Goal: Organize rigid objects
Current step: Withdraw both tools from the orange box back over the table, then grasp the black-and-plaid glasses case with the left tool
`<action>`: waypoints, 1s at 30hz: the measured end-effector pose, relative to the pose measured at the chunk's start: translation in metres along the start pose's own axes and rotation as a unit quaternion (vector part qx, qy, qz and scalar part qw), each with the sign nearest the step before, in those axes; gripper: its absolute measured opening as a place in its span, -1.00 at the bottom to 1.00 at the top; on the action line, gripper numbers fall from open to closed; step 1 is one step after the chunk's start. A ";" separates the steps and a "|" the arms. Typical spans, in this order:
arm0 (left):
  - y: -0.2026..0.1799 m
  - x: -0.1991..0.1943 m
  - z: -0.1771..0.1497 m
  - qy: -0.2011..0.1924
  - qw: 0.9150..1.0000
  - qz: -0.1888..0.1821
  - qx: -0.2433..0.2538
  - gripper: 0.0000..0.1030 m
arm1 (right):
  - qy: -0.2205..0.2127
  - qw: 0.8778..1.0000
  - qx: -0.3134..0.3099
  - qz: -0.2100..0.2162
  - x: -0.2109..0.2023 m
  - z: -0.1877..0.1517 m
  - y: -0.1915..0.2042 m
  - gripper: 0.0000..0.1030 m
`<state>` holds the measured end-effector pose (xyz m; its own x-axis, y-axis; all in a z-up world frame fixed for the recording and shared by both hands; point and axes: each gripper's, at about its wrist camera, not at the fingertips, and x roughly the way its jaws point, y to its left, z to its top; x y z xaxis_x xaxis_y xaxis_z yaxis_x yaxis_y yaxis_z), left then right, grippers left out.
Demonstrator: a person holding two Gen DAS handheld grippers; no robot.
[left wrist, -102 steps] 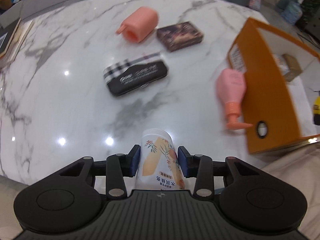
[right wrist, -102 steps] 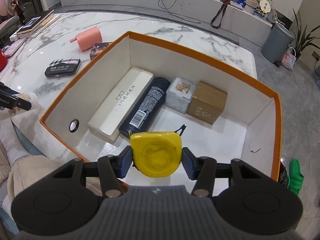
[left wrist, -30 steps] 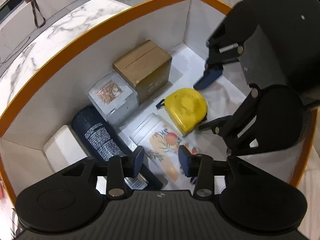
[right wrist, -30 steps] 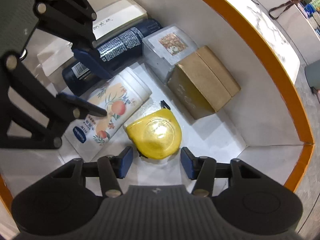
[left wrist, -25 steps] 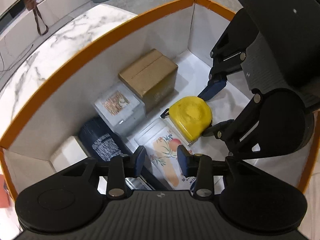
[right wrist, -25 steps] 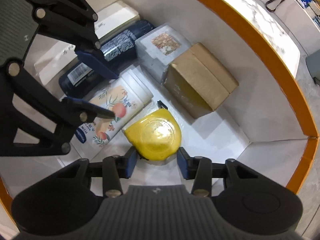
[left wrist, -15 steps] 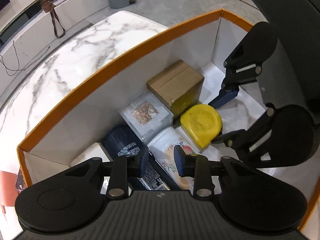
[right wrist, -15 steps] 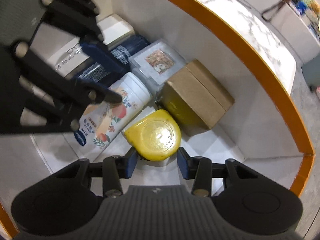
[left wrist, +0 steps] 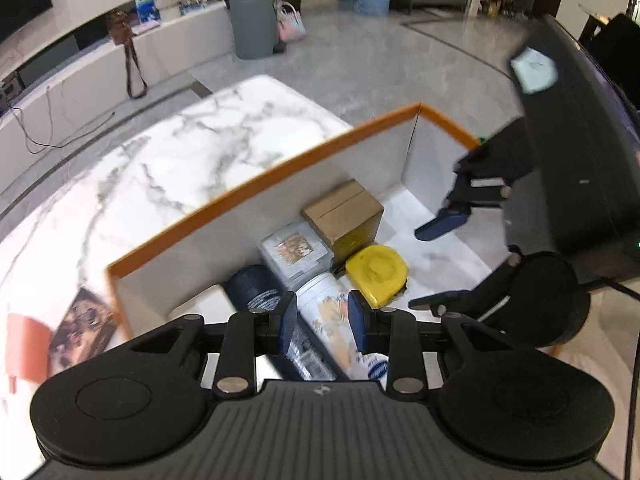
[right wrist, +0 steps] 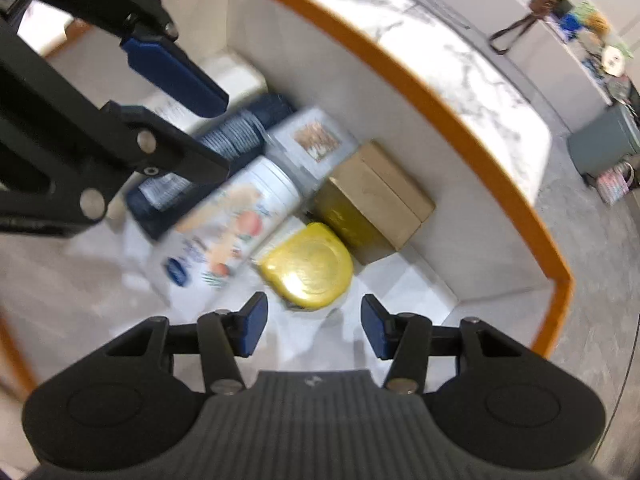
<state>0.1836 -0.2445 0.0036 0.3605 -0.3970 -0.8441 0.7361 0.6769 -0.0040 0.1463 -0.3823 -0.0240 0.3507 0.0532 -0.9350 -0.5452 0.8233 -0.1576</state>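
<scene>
Here both grippers hang above the orange-rimmed box (left wrist: 256, 184), which stands on the marble desk (left wrist: 168, 160). Left gripper (left wrist: 322, 322): jaws parted, gripping nothing; the white floral bottle (left wrist: 328, 312) lies on the box floor below the gap. Right gripper (right wrist: 314, 324): jaws released and just opening wider, with nothing pressed between the pads; the yellow tape measure (right wrist: 310, 266) lies flat on the box floor just ahead of them. The bottle lies on its side, touching the tape measure on one flank and the dark navy can (left wrist: 256, 288) on the other. Beyond the can, a white case (right wrist: 236, 76) lies along the wall. Farther in, a grey square box (left wrist: 294, 248) and a brown carton (left wrist: 340, 212) sit side by side against the far wall. Outside the box, a patterned dark box (left wrist: 84, 320) and a pink object (left wrist: 26, 344) rest on the desk.
</scene>
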 end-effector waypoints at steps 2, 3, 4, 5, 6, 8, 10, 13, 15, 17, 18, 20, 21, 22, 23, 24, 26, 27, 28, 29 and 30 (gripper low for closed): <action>0.004 -0.017 -0.005 -0.005 1.000 0.008 0.000 -0.29 | -0.019 1.000 0.021 -0.012 -0.020 -0.003 0.011 0.16; 0.006 -0.024 -0.007 -0.008 1.000 0.015 -0.002 -0.29 | -0.031 0.999 0.035 -0.018 -0.031 -0.003 0.018 0.16; 0.010 -0.031 -0.012 -0.011 1.000 0.022 -0.006 -0.29 | -0.041 0.998 0.050 -0.021 -0.038 -0.003 0.021 0.16; 0.015 -0.039 -0.018 -0.014 0.999 0.031 -0.011 -0.29 | -0.053 0.996 0.068 -0.020 -0.045 -0.002 0.025 0.16; 0.020 -0.047 -0.025 -0.017 0.999 0.040 -0.016 -0.29 | -0.071 0.993 0.089 -0.018 -0.054 -0.002 0.030 0.17; 0.031 -0.057 -0.038 -0.018 0.998 0.062 -0.028 -0.29 | -0.105 0.987 0.119 -0.021 -0.064 0.003 0.042 0.17; 0.045 -0.067 -0.054 -0.015 0.995 0.083 -0.048 -0.29 | -0.133 0.980 0.143 -0.027 -0.072 0.007 0.060 0.17; 0.066 -0.082 -0.076 -0.023 0.991 0.110 -0.073 -0.29 | -0.158 0.973 0.170 -0.016 -0.070 0.027 0.079 0.17; 0.085 -0.094 -0.094 -0.028 0.988 0.121 -0.095 -0.30 | -0.169 0.970 0.172 -0.004 -0.068 0.040 0.094 0.17; 0.103 -0.099 -0.106 -0.035 0.984 0.123 -0.122 -0.30 | -0.176 0.971 0.164 -0.002 -0.069 0.053 0.112 0.17; 0.112 -0.101 -0.113 -0.039 0.982 0.123 -0.136 -0.30 | -0.179 0.972 0.153 -0.003 -0.067 0.060 0.122 0.17; 0.127 -0.105 -0.124 -0.046 0.979 0.123 -0.159 -0.30 | -0.178 0.976 0.126 -0.005 -0.062 0.077 0.141 0.17; 0.134 -0.105 -0.128 -0.049 0.977 0.126 -0.166 -0.30 | -0.177 0.977 0.116 -0.006 -0.061 0.084 0.150 0.17; 0.139 -0.103 -0.131 -0.049 0.975 0.130 -0.172 -0.31 | -0.174 0.979 0.103 -0.007 -0.059 0.093 0.158 0.17; 0.145 -0.102 -0.134 -0.048 0.974 0.133 -0.176 -0.31 | -0.170 0.981 0.091 -0.010 -0.055 0.100 0.164 0.17; 0.151 -0.103 -0.138 -0.048 0.973 0.134 -0.179 -0.31 | -0.164 0.983 0.081 -0.016 -0.050 0.109 0.170 0.17; 0.163 -0.100 -0.139 -0.047 0.971 0.140 -0.189 -0.31 | -0.153 0.986 0.063 -0.024 -0.040 0.124 0.179 0.17; 0.168 -0.099 -0.139 -0.044 0.970 0.144 -0.191 -0.31 | -0.147 0.987 0.053 -0.029 -0.034 0.133 0.183 0.17; 0.173 -0.097 -0.138 -0.041 0.969 0.147 -0.192 -0.31 | -0.142 0.988 0.047 -0.033 -0.027 0.139 0.185 0.16; 0.177 -0.095 -0.138 -0.038 0.970 0.147 -0.191 -0.31 | -0.134 0.989 0.042 -0.036 -0.022 0.145 0.187 0.16; 0.183 -0.092 -0.139 -0.036 0.970 0.148 -0.189 -0.31 | -0.125 0.991 0.039 -0.037 -0.015 0.152 0.189 0.16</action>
<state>0.2054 0.0016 0.0059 0.5736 -0.1841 -0.7982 0.3360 0.9415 0.0243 0.1540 -0.1416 0.0086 0.5712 0.1209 -0.8119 -0.4540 0.8706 -0.1898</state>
